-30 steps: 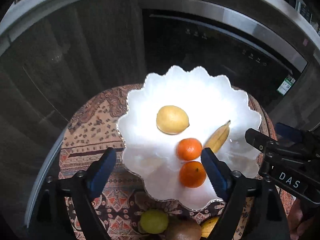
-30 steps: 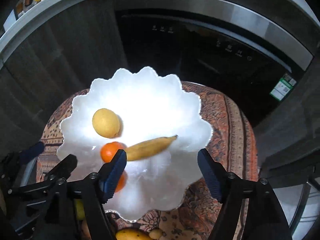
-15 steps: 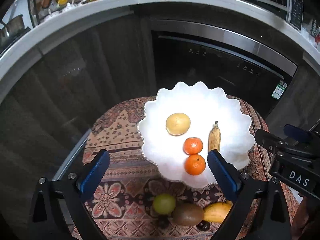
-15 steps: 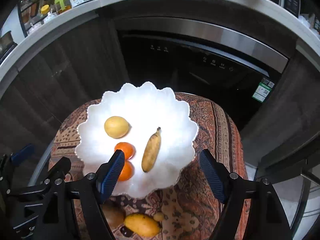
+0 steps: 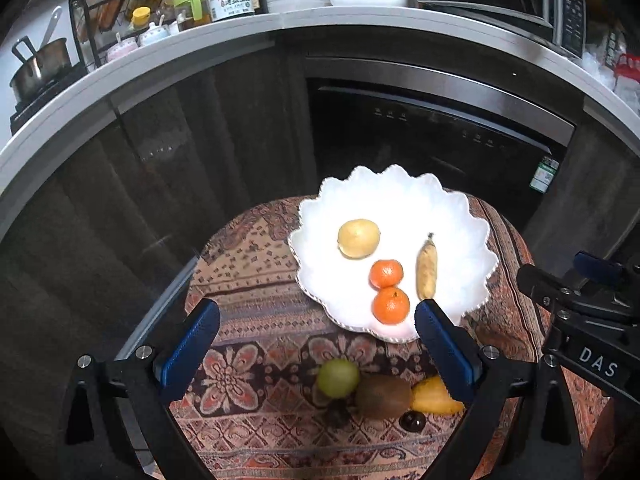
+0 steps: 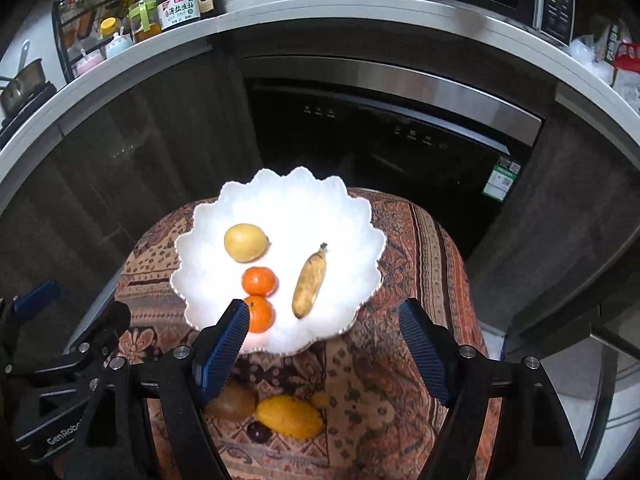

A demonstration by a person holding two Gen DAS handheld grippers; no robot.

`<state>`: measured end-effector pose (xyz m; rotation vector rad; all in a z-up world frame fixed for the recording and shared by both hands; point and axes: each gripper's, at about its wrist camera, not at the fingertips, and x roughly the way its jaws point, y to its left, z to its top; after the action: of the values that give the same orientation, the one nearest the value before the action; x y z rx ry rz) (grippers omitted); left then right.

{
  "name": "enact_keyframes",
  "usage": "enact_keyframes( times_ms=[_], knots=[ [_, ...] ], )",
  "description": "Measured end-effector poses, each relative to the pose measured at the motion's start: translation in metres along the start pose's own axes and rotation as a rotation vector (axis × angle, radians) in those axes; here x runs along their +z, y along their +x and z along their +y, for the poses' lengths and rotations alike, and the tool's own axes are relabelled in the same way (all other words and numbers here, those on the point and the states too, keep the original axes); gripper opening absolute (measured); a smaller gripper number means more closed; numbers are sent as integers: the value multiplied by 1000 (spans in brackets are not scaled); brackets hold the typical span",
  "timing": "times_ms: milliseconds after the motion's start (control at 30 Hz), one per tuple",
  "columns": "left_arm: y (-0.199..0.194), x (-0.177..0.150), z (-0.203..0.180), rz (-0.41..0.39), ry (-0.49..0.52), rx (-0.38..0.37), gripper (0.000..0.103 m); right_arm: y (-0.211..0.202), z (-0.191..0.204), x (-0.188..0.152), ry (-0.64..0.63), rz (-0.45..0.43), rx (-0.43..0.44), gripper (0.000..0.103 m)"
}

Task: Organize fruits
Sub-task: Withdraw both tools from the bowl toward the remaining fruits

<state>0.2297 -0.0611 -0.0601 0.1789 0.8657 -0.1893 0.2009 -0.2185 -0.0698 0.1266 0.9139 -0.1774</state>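
Observation:
A white scalloped plate (image 5: 452,216) (image 6: 328,208) sits on a small table with a patterned cloth (image 5: 256,280) (image 6: 424,264). On it lie a yellow round fruit (image 5: 358,238) (image 6: 245,242), two oranges (image 5: 386,274) (image 5: 391,305) (image 6: 259,281) and a small banana (image 5: 427,267) (image 6: 309,281). In front of the plate lie a green fruit (image 5: 338,377), a kiwi (image 5: 383,396) (image 6: 236,402), a yellow mango (image 5: 434,396) (image 6: 289,417) and a dark grape (image 5: 413,421) (image 6: 258,432). My left gripper (image 5: 316,354) and right gripper (image 6: 324,346) are both open and empty, held above the table's near side.
Dark kitchen cabinets and a built-in dishwasher (image 5: 432,132) (image 6: 384,128) stand behind the table. The counter (image 5: 280,26) above holds bottles, a pot and a white appliance. The right gripper's body (image 5: 580,320) shows at the left wrist view's right edge.
Both grippers have pulled back and up from the plate. The banana now lies still on the plate, end-on rather than slanted. The loose fruits in front of the plate have come into view.

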Motion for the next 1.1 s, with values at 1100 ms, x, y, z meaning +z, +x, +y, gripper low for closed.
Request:
enact_keyframes(
  times_ms=[1100],
  knots=[
    [57,-120,7,94,28,-24,85,37,14,-122,24,26,-53,78]
  ],
)
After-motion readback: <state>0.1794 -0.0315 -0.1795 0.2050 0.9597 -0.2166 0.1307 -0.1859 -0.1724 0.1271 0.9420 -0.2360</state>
